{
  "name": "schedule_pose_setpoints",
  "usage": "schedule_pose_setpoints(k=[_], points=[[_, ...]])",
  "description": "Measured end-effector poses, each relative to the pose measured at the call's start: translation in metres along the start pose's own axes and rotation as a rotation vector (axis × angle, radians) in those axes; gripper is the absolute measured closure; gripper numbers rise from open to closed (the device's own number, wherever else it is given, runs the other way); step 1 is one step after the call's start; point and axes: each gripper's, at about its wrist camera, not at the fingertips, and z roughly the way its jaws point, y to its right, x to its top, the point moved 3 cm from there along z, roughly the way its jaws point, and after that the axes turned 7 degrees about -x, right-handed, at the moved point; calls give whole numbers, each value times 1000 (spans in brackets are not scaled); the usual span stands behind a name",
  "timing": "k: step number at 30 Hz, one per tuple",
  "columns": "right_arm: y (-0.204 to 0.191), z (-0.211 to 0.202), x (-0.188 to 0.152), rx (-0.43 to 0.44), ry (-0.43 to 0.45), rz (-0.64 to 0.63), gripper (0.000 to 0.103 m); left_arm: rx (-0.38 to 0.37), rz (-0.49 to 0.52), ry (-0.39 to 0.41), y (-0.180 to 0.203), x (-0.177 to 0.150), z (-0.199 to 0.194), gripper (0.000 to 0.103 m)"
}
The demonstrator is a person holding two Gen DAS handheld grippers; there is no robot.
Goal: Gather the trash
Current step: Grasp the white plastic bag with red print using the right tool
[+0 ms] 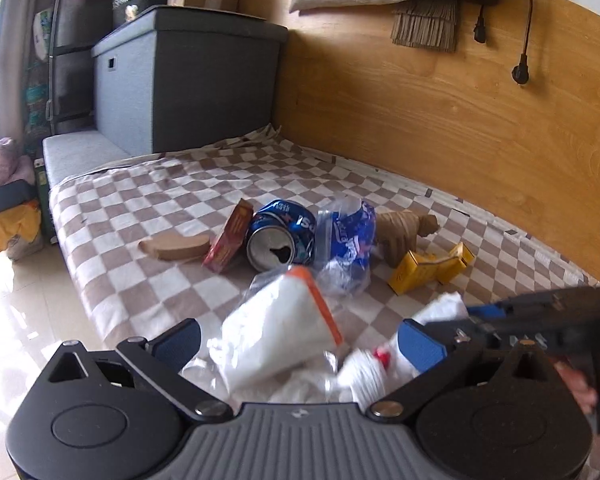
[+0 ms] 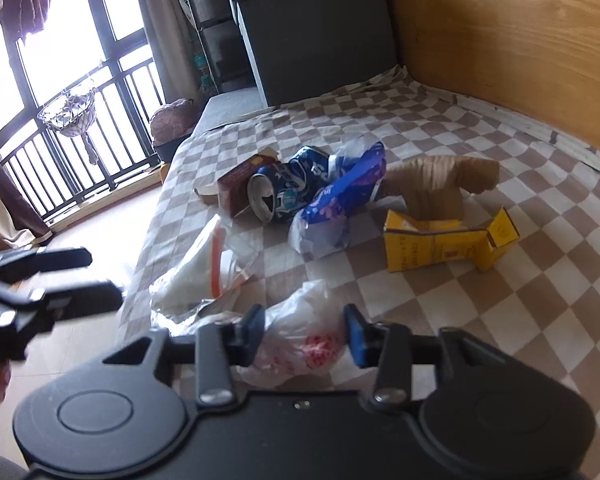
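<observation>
Left wrist: my left hand-held gripper (image 1: 300, 342) is spread wide over the bed (image 1: 139, 196), pads either side of a clear bag with an orange strip (image 1: 287, 328); no contact visible. Beyond it: one crushed blue can (image 1: 281, 236) on its side, mouth facing me, one red box (image 1: 229, 236), one blue-printed bag (image 1: 346, 240), one yellow box (image 1: 430, 266).

Right wrist: my right hand-held gripper (image 2: 304, 334) is part open, pads flanking a white bag with red print (image 2: 304, 340), not clamped. Yellow box (image 2: 446, 240) lies flat, long axis left-right, end flaps open.
</observation>
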Motion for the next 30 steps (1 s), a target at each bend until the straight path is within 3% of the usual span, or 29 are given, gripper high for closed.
schedule_pose_setpoints(k=[5,9,14,17,19,21,27,30], points=[[9,-10,-9,6,3,15,74,45,-30,-23,-3,21,33,0],[11,-19,-13,2,6,28,76,142,-57,-25,-2,41,61,0],[14,-30,-19,-14,11,29,77,205,-68,-100,-6,49,93,0],[18,-40,-21,-20,16,33,79,163,-30,-134,-9,41,100,0],[22,-47,-23,-27,19,39,79,93,-26,-136,-14,35,101,0],[29,-53,-25,-48,23,49,80,32,-54,-140,-21,27,101,0],[53,-69,-34,-137,30,105,80,-30,-192,-143,-39,9,94,0],[64,-76,-39,-181,28,130,80,-73,-195,-161,-36,2,85,0]])
